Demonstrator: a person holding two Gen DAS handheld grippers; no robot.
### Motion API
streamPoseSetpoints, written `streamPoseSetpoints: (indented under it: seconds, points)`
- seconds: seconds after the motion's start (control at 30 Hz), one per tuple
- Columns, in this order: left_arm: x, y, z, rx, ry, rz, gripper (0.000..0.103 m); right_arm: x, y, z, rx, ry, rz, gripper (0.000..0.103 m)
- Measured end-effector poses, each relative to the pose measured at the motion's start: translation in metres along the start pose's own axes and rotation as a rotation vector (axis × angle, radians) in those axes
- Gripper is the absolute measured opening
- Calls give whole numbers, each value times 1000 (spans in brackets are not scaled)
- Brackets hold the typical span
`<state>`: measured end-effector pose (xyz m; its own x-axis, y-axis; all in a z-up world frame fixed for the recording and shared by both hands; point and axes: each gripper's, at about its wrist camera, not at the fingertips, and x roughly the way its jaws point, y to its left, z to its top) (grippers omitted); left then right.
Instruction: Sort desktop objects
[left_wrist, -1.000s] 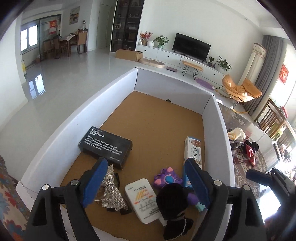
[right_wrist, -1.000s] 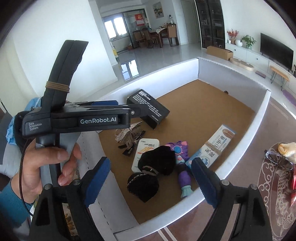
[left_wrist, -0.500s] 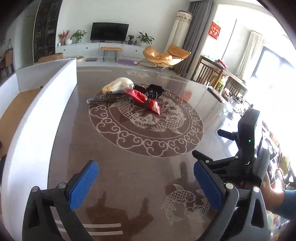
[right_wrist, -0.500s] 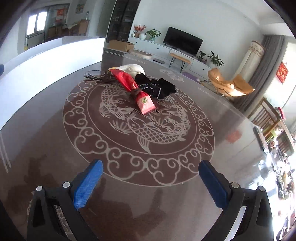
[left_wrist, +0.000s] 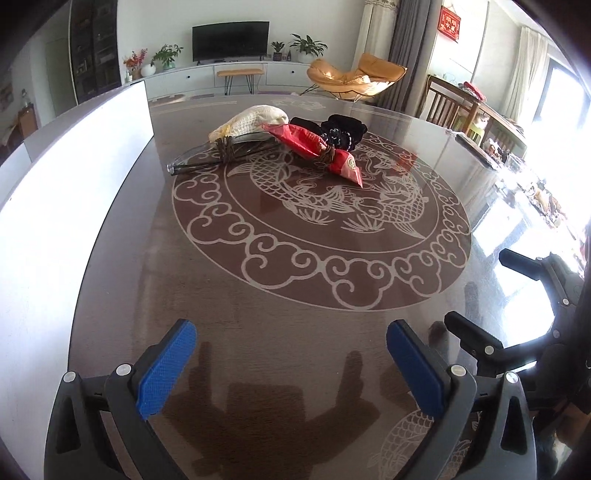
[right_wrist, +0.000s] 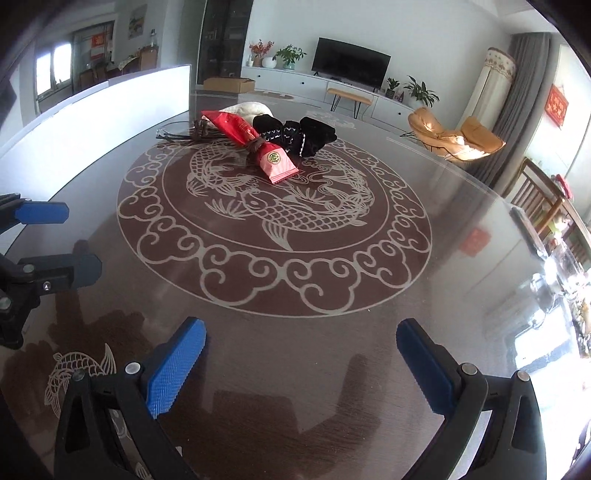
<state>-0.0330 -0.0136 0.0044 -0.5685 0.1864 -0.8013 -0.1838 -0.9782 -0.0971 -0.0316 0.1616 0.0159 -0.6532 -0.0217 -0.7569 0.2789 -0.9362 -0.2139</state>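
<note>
We log: dark glossy table (left_wrist: 295, 314), koi medallion centre; television (left_wrist: 231, 40) upper frame; left gripper (left_wrist: 291, 363) and right gripper (right_wrist: 301, 363) both spread, empty.

Both fisheye views looked forward and downward along their own tongs, close over the near part of the dark patterned bench (left_wrist: 303, 332). The left wrist view held the white box wall (left_wrist: 55, 206) along its left edge and the right tongs (left_wrist: 517, 332) at lower right. The right wrist view caught the left tongs (right_wrist: 55, 240) at its left edge. Both shared the pile with the red packet (left_wrist: 317, 147) (right_wrist: 251, 144) in the upper middle.
</note>
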Motion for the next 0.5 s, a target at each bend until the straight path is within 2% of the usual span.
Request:
streamPoseSetpoints:
  seconds: [0.13,0.37,0.5]
  points:
    - [10,7,-1,-13,16,11,103,1,-1,-2,10,2,16,103]
    - [12,3,-4,13,11,33,103,7,-15,-5,72,34,103,103]
    - [13,1,-4,27,18,49,103,8,-16,-5,82,39,116,103]
